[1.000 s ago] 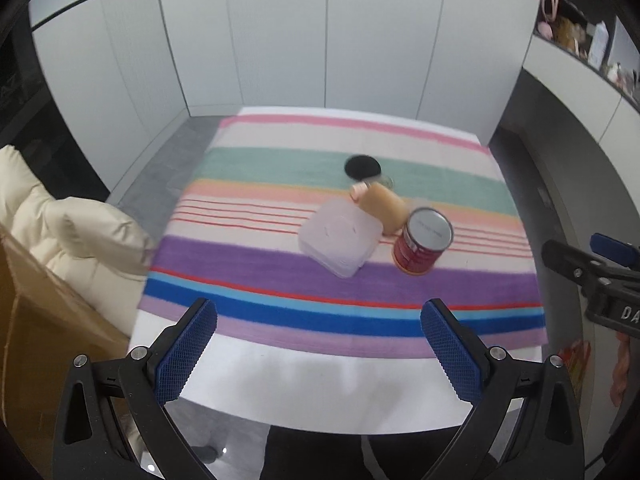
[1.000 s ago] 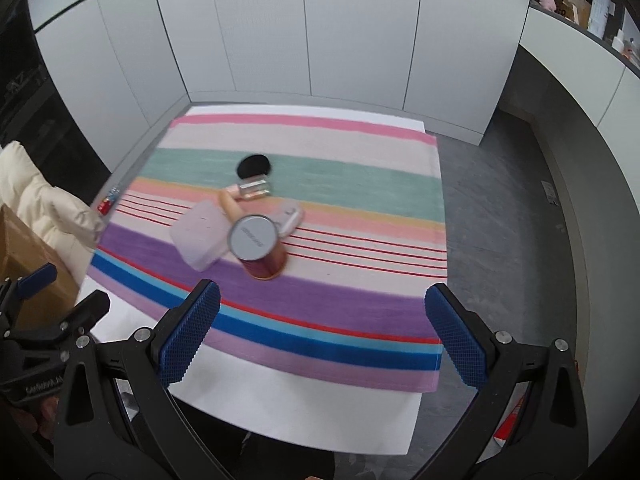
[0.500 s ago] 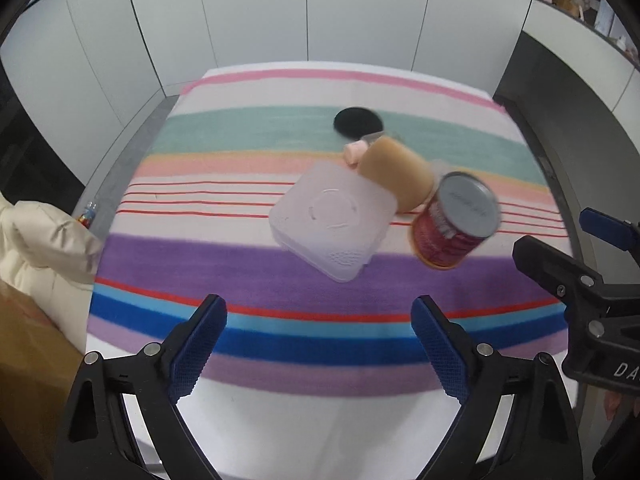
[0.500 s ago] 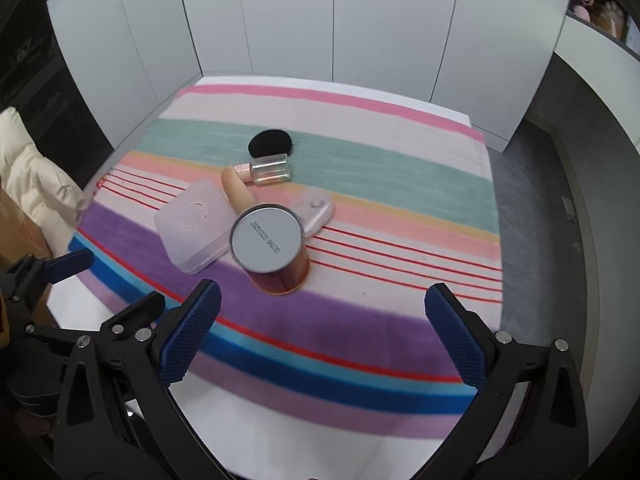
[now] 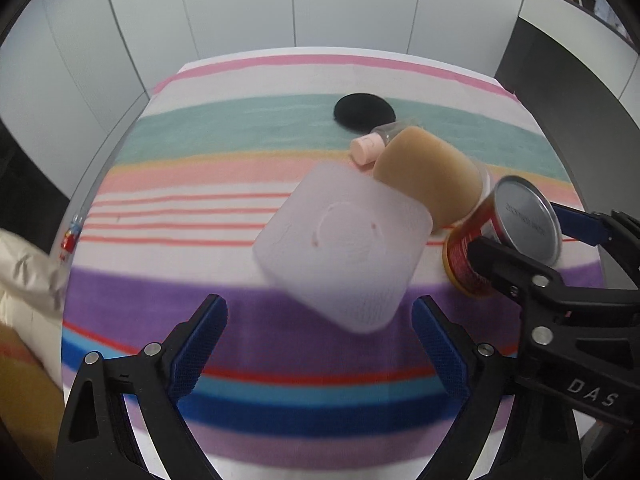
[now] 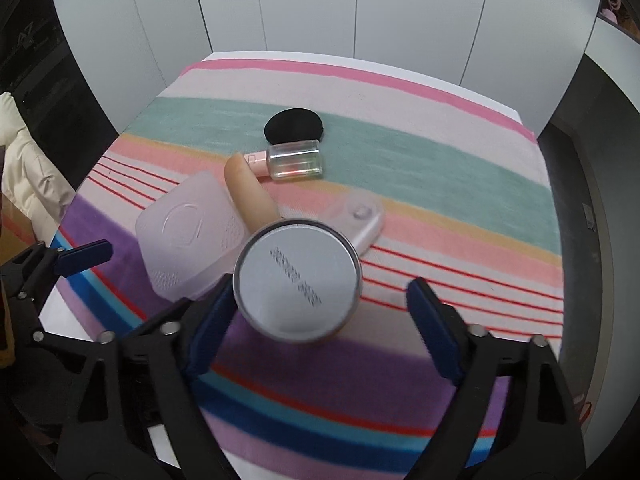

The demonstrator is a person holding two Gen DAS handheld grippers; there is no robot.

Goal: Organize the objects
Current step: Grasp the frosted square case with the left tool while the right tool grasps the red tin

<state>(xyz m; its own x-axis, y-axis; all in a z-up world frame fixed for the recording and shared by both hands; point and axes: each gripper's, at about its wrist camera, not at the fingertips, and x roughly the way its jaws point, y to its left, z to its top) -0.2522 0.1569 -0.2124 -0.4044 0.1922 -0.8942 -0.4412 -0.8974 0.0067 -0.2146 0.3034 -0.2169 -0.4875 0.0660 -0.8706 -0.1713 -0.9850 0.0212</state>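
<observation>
Two grippers are over your striped cloth (image 5: 168,216), and both stand wide apart with nothing held. Furthest left, your left gripper (image 5: 320,354) sits low, its blue-padded fingers (image 5: 200,344) framing the near corner of the frosted white square plastic box (image 5: 344,248), which lies flat on the purple stripe. Just right of the box and touching it leans the tan foam cylinder (image 5: 428,184); behind that lie the small clear glass bottle with a pink cap (image 6: 294,160) on its side and the flat black round pad (image 6: 294,128). Next comes the red tin can with a silver lid (image 6: 298,282), upright, with your right gripper (image 6: 316,328) straddling it. Beside the can rests a clear plastic lid (image 6: 360,218).
</observation>
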